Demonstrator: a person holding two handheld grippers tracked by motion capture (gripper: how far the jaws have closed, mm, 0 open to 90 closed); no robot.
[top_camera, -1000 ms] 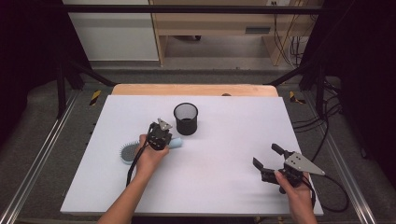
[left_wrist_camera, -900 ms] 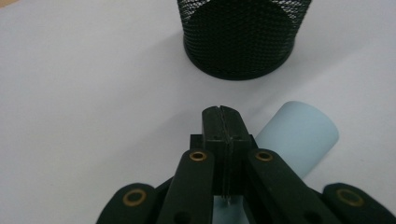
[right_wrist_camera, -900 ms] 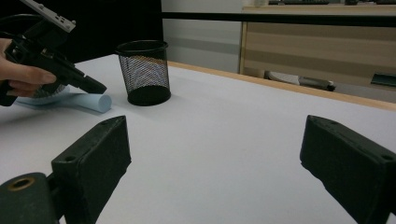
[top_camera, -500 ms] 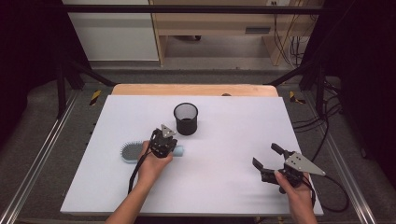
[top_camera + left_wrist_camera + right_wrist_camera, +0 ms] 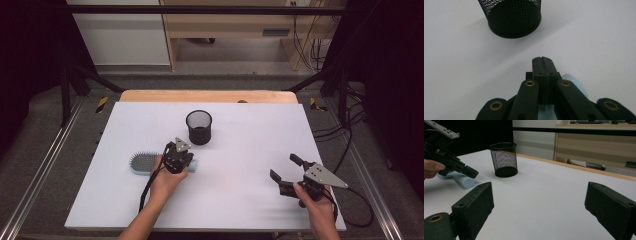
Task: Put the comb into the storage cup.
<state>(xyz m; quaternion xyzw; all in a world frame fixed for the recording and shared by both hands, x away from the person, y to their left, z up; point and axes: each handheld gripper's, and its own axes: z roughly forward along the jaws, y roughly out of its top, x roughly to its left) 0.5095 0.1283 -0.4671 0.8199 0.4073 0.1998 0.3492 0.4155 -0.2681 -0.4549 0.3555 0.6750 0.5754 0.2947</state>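
Observation:
A light blue hairbrush (image 5: 144,163) lies on the white table, bristles up, its handle (image 5: 574,81) pointing right. My left gripper (image 5: 186,156) sits right over the handle end; its jaws (image 5: 542,60) are pressed together with nothing between them, and the handle shows beneath them. Just ahead of it stands a black mesh cup (image 5: 199,127), also in the left gripper view (image 5: 512,17) and in the right gripper view (image 5: 504,160). My right gripper (image 5: 284,167) rests at the front right, open and empty (image 5: 539,202), facing the cup and the left gripper (image 5: 471,172).
The white table top (image 5: 250,145) has a wooden strip along its far edge. Metal frame rails run along both sides, and cables lie on the floor at the right. A wooden shelf unit stands beyond the table.
My left gripper has shifted a little to the right and toward the person along the brush handle. The right gripper has stayed still.

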